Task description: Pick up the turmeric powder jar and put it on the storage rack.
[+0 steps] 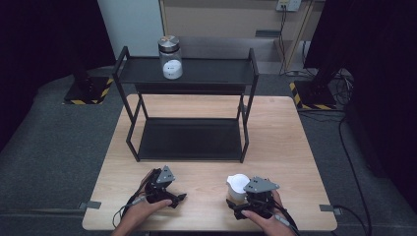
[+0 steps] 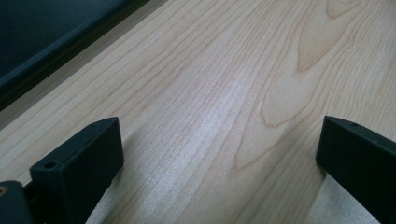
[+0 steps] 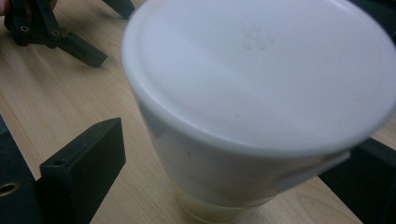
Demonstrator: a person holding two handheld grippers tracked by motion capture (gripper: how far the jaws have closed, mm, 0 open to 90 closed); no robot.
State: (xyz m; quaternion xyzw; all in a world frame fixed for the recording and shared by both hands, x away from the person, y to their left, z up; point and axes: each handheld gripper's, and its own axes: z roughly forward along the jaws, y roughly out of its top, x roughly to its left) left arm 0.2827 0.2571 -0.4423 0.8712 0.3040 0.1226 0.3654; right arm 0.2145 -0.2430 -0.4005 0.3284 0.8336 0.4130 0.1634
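A white cup with a white lid (image 1: 238,185) stands on the wooden table (image 1: 280,132) near its front edge, right of centre. My right gripper (image 1: 241,198) is around it. In the right gripper view the cup (image 3: 252,93) sits between the two black jaws, with a gap of bare wood at the left jaw, so the gripper is open. My left gripper (image 1: 172,191) rests near the front left of the table, open, with nothing but wood grain between its jaws (image 2: 219,149). One of its fingers (image 3: 81,48) also appears at the top left of the right gripper view.
A black two-tier metal shelf (image 1: 189,73) stands across the middle and back of the table. On its top tier is a glass jar with a metal lid (image 1: 171,58), holding something white. Dark floor, cables and stand bases surround the table.
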